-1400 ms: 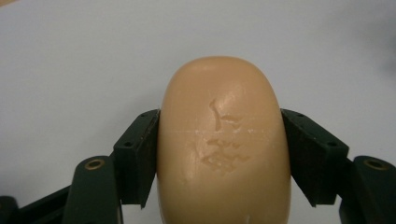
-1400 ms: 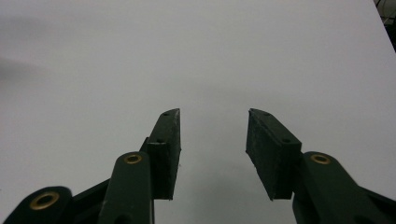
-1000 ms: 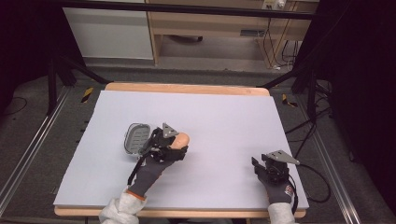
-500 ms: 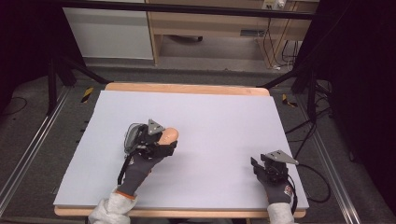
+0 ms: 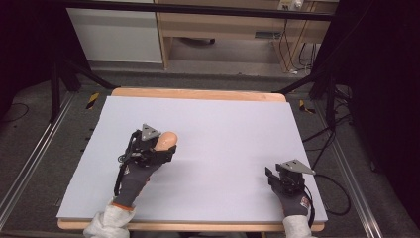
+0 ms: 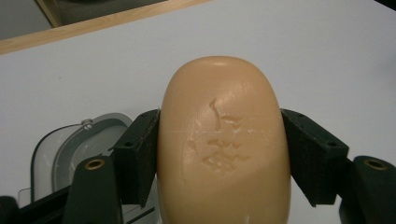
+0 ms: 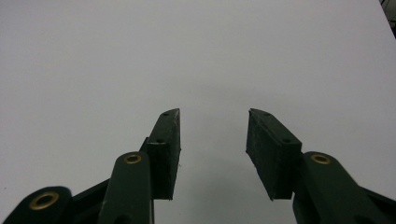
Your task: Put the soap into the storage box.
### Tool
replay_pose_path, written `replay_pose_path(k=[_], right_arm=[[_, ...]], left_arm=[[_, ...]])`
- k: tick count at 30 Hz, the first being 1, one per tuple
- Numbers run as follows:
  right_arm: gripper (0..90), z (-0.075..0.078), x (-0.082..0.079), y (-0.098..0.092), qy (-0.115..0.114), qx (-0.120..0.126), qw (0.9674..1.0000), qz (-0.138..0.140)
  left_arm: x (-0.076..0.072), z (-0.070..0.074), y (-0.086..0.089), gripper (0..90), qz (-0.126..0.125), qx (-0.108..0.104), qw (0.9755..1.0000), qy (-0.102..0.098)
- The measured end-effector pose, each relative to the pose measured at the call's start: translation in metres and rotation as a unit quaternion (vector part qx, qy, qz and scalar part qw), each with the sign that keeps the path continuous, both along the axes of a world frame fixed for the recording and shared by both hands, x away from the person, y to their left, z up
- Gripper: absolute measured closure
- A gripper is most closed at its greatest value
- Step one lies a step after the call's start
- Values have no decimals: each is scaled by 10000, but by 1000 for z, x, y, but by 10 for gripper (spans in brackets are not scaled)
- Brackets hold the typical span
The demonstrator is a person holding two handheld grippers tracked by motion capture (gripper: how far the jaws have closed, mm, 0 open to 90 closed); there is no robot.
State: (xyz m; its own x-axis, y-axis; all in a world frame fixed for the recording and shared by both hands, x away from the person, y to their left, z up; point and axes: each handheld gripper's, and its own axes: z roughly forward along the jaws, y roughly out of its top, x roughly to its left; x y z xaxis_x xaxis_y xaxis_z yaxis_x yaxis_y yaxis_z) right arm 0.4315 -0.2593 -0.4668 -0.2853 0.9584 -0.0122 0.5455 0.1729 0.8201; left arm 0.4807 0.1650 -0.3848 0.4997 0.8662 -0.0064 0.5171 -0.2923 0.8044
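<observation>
- Since the earlier frame my left gripper has slid toward seven o'clock, carrying the soap clamped between its jaws.
- Below it, at eight o'clock, I see a grey dish on the table.
- My right gripper rests at four o'clock, jaws apart, holding nothing.
</observation>
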Motion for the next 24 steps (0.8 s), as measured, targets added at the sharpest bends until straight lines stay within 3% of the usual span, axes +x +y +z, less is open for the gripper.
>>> replay_pose_path(k=[16,24], right_arm=[[546,0,0,1,-9,-5,10000,22],[547,-1,0,2,21,3,10000,45]], left_arm=[[14,-3,24,320,411,-78,9991,-20],[20,-13,38,320,619,-115,9980,39]])
